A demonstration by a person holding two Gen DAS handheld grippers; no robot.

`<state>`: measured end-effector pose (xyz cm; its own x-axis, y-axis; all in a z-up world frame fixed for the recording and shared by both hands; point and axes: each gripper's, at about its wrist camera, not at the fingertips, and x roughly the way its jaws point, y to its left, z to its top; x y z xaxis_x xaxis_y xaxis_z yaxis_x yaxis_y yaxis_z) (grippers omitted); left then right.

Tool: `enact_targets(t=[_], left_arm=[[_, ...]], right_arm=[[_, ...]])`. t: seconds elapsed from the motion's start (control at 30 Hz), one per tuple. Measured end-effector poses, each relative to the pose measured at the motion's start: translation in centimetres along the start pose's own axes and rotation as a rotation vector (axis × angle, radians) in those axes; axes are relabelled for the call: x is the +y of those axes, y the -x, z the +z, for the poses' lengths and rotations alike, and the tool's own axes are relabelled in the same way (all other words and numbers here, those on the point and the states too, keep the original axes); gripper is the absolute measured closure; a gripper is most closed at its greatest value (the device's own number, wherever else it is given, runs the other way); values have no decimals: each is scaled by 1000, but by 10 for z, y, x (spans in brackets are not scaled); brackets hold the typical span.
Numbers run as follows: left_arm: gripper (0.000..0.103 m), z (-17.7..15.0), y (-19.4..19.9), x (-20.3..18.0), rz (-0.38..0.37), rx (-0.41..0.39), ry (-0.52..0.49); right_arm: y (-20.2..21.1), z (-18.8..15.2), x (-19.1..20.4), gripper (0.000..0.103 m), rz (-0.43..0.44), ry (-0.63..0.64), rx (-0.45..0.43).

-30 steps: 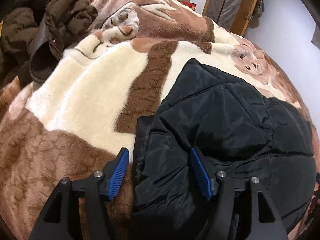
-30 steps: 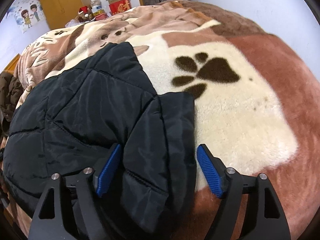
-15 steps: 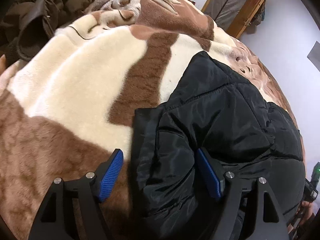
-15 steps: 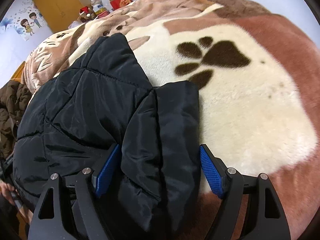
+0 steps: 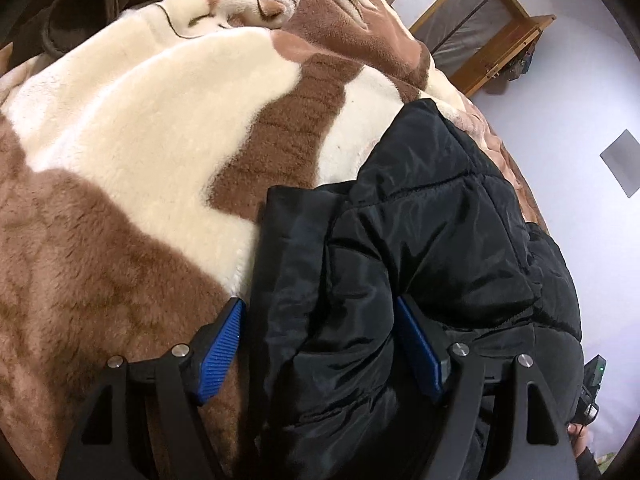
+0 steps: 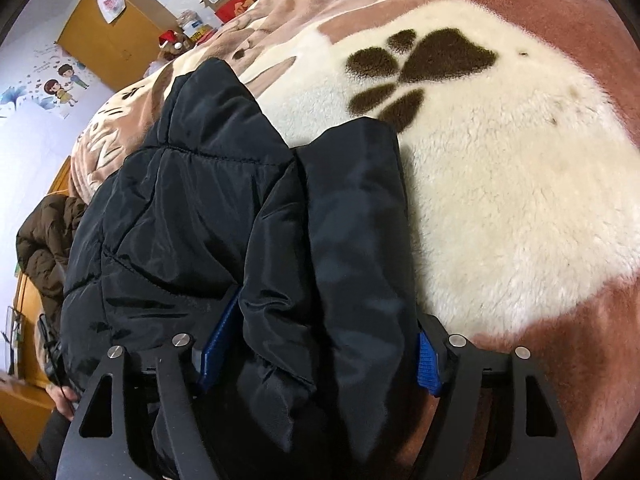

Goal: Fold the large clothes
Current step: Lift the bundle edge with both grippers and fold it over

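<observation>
- At far left of the left wrist view, a brown coat [image 5: 80, 4] lies heaped at the blanket's far edge, well clear of the work, likely waiting its turn.
- The plush brown-and-cream blanket [image 5: 132, 128] covers the bed and serves as the folding surface.
- The left gripper [image 5: 322, 344] stands spread, its blue pads on either side of the near-left bulk of the black puffer jacket [image 5: 432, 240]; the fabric fills the gap, yet the pads have not pinched it. Straddling the edge this way seems meant to gather a thick fold before lifting it.
- The jacket lies across the blanket's middle, sleeves already turned in over the body.
- The right gripper [image 6: 316, 344] is likewise spread around the jacket's near-right sleeve fold, its right pad largely hidden under the cloth.
- A dark paw print [image 6: 420, 68] marks the blanket beyond the jacket on the right.
- Against one second ago, both grippers have pushed deeper: the jacket now sits well between the pads, and each camera rides closer and lower.
</observation>
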<state>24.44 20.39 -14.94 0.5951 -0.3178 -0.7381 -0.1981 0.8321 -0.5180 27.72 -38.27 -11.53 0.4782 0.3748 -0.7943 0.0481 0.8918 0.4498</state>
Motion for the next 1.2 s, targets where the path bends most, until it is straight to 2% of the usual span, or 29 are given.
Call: enact_targets(t=[0.23, 0.3, 0.37, 0.47, 0.57, 0.7, 0.9, 1.07, 1.2], left_arm=[[24, 14, -23, -15, 40, 35, -50], [28, 12, -22, -20, 57, 34, -71], [47, 11, -18, -26, 61, 29, -92], [67, 10, -7, -45, 119, 18, -165], [76, 13, 12, -61, 170, -13, -212], [78, 12, 51, -81, 167, -86, -268], [78, 4, 100, -97, 143, -143, -314], [78, 4, 120, -97, 122, -164, -306], [78, 11, 118, -108, 113, -171, -300]], right_arm=[[-19, 15, 17, 42, -43, 39, 25], [-18, 16, 23, 50, -51, 55, 28], [-14, 16, 31, 60, -66, 73, 22], [-4, 17, 41, 69, -92, 93, 14], [14, 18, 52, 76, -113, 121, -15], [43, 15, 65, 78, -105, 157, -62], [84, 1, 75, 79, -67, 182, -110], [96, 0, 80, 79, -51, 185, -131], [98, 12, 78, 79, -50, 184, -139]])
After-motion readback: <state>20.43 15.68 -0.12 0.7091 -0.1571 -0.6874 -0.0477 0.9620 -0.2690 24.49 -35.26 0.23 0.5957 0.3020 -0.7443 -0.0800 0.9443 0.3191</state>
